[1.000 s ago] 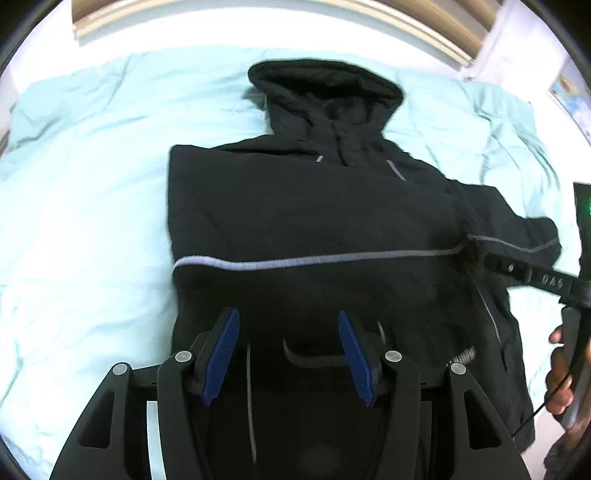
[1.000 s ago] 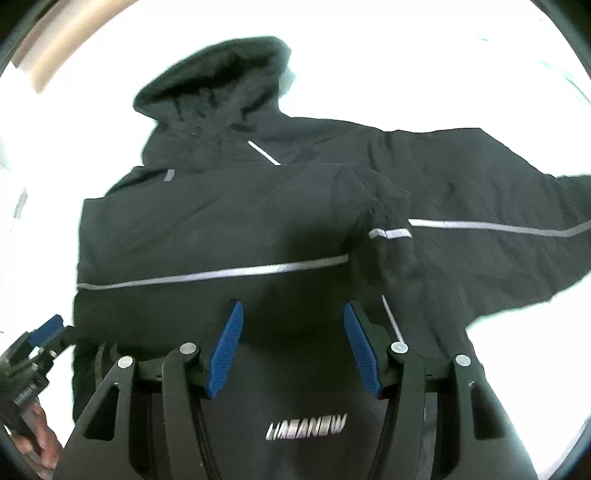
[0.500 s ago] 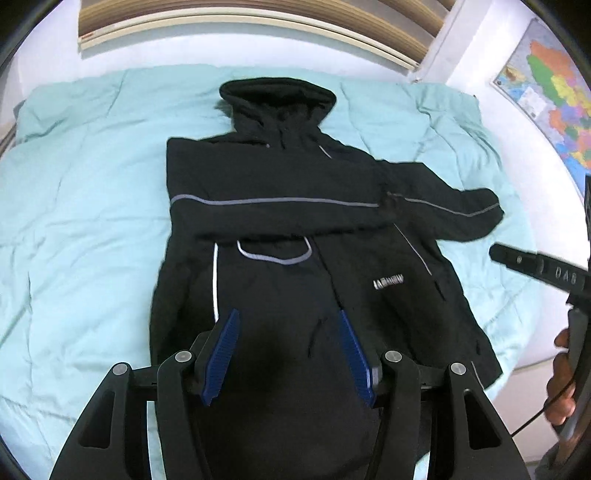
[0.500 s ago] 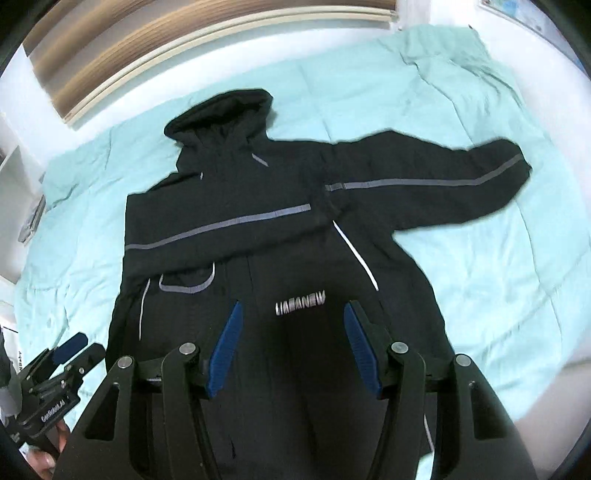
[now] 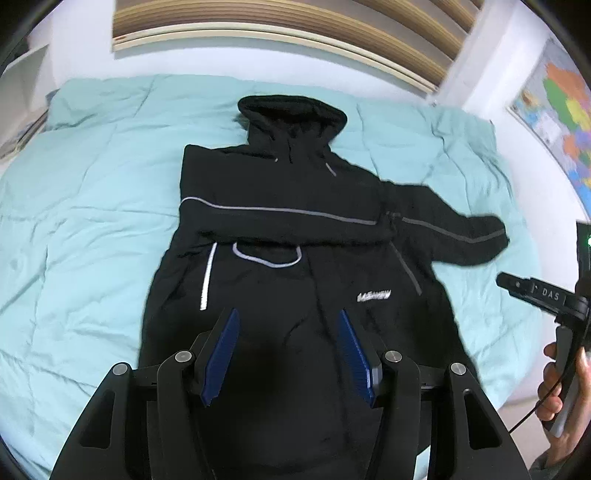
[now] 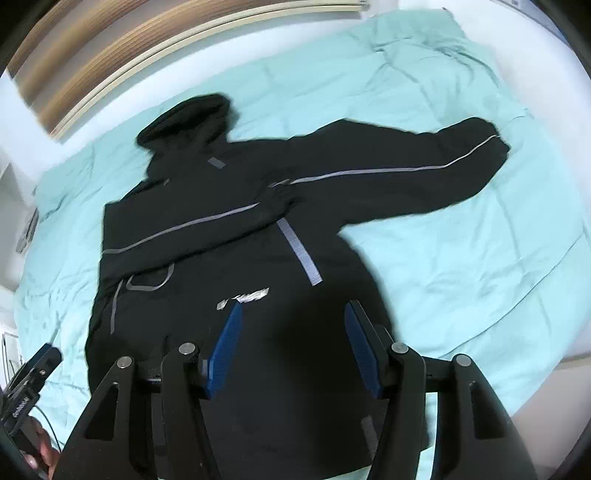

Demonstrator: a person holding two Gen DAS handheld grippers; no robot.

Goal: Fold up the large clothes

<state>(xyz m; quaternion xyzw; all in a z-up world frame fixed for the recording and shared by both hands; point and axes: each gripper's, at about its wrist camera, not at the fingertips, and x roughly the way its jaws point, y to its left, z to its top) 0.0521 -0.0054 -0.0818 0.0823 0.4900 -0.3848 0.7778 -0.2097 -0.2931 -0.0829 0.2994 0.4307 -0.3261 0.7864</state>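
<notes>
A bed with a pale teal quilt [image 5: 92, 192] fills the room; a wooden slatted headboard [image 5: 258, 22] backs it, and a coloured map [image 5: 557, 122] hangs on the white wall

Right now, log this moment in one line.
jacket flat on bed | one sleeve folded across chest | other sleeve spread | left tongs open | right tongs open

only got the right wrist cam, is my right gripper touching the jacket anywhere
Observer: No. The left wrist view shows the right gripper off the right side of the bed, apart from the jacket and its outstretched sleeve.
Operator: is the left one open
Observer: Yes, the left gripper is open over the jacket's lower front, holding nothing.
Operator: anything past the bed on my side
Observer: A coloured map hangs there.
</notes>
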